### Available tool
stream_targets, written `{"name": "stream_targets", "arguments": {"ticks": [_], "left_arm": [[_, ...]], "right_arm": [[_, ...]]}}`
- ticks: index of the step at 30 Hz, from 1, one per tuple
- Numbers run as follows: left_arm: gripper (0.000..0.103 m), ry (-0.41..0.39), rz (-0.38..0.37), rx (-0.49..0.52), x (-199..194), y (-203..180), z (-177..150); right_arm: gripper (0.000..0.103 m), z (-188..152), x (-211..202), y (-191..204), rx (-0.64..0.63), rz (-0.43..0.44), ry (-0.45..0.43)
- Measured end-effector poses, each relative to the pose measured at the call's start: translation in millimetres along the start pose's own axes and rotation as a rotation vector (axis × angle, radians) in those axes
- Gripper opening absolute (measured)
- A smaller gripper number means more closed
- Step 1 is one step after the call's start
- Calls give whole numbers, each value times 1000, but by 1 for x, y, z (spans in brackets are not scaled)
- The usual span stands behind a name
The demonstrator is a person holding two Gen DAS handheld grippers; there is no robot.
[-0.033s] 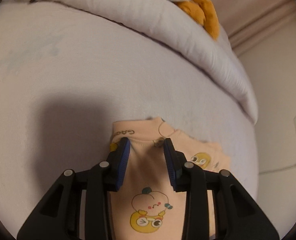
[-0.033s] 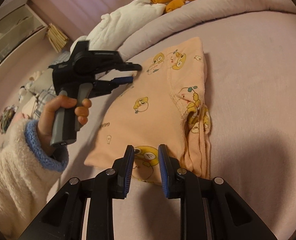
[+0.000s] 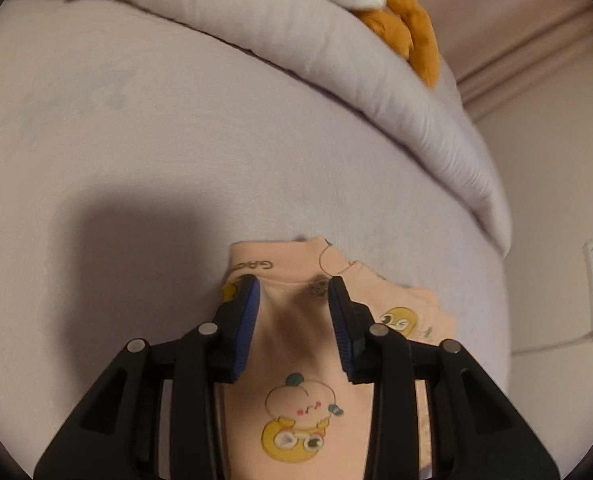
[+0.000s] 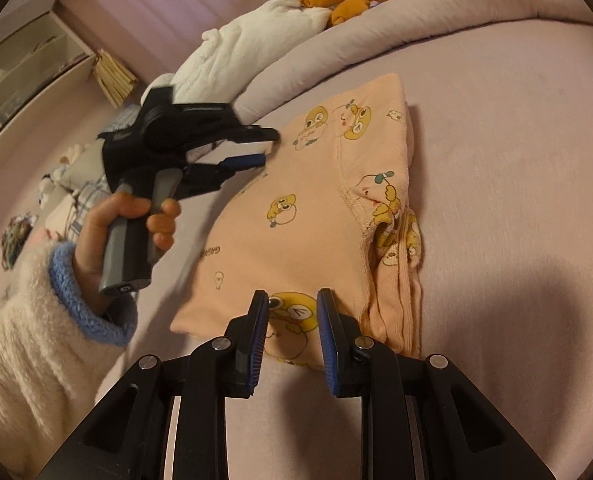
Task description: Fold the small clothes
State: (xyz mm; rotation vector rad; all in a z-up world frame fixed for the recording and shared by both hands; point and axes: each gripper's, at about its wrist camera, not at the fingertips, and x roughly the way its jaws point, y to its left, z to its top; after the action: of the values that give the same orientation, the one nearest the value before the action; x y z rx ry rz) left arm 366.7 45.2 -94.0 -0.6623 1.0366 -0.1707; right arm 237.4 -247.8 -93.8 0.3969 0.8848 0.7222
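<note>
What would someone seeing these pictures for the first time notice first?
The peach cotton garment printed with yellow cartoon ducks stands out, lying partly folded in the middle of the pale lilac bedsheet. Next come the black left tongs with blue pads, held over its far edge by a hand in a fluffy white sleeve. An orange and white plush toy rests on the rolled duvet behind.

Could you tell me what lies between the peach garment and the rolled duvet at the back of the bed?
Only bare lilac bedsheet separates the peach garment from the rolled duvet; the left wrist view shows this best.
</note>
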Motion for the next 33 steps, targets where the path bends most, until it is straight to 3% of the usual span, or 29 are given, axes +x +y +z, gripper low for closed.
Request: {"name": "stream_targets", "arguments": {"ticks": [2,7,12,15,17,23,33], "left_arm": [[50,5,-15,-15,-16,7,-9],[54,62,-128,-54,-43,28,-31],[56,162,-260,-32,-56,33,-77],[56,212,-284,-5,-56,33,-101],[58,223,-311,3,-56,34,-113],[61,209,-316,8,-56,33,-119],[61,219,-272,58,-32,15,-106]], "right_arm": [[24,0,-3,-3,17,14,-2],[43,-5,-22,-5,52,65,-24],[48,-8,-47,-14,116,68,-88],[58,-6,-57,-35,221,75,-120],[59,-5,-60,-45,258,41,-118],[61,8,-31,-56,282,34,2],[61,46,20,-56,324,85,98]]}}
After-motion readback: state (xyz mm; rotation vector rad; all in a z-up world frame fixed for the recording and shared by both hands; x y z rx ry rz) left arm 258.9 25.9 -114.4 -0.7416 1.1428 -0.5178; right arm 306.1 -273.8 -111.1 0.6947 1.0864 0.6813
